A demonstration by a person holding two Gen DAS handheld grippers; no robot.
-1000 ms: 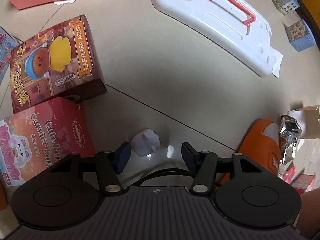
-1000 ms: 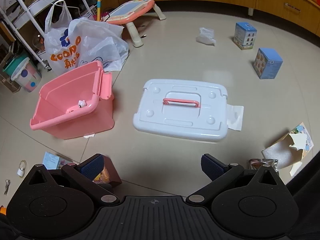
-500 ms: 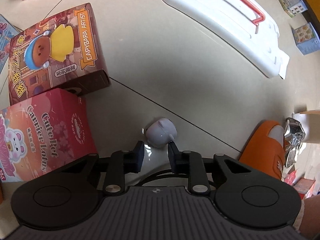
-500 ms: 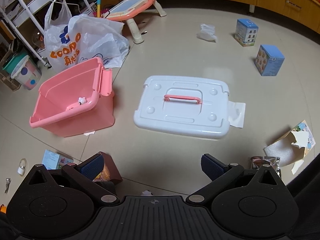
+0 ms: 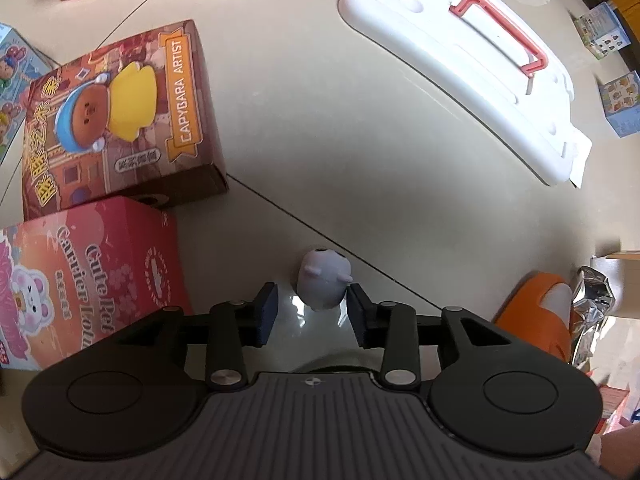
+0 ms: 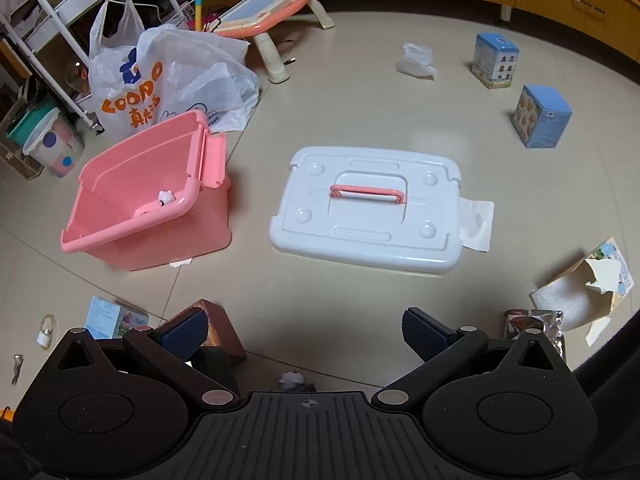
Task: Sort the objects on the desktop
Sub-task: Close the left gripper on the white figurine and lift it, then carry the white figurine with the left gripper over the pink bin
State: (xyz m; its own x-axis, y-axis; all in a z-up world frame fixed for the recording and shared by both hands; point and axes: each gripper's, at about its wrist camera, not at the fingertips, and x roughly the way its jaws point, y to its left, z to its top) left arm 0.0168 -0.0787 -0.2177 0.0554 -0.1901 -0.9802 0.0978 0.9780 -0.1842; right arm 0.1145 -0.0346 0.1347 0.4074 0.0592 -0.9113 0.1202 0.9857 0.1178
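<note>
A small grey toy figure (image 5: 324,278) lies on the floor between the fingertips of my left gripper (image 5: 313,305), nearer the right finger (image 5: 359,312). The jaws stand apart and do not clamp it. The figure also shows in the right wrist view (image 6: 292,380), low at the centre. My right gripper (image 6: 304,334) is wide open and empty, held high above the floor. A pink storage bin (image 6: 148,208) with a small white toy (image 6: 165,197) inside stands to the left. Its white lid (image 6: 370,208) with a pink handle lies flat in the middle.
A brown capybara box (image 5: 120,120) and a pink box (image 5: 84,280) lie left of the left gripper. An orange slipper (image 5: 536,320) and foil wrapper (image 5: 592,304) lie right. Blue boxes (image 6: 540,116), a torn carton (image 6: 588,292), a plastic bag (image 6: 160,84) and a drawing table (image 6: 264,16) stand around.
My left gripper had closed to a narrow gap behind the grey figure half a second ago and has opened again. The figure now lies between the fingertips. The right gripper has barely moved.
</note>
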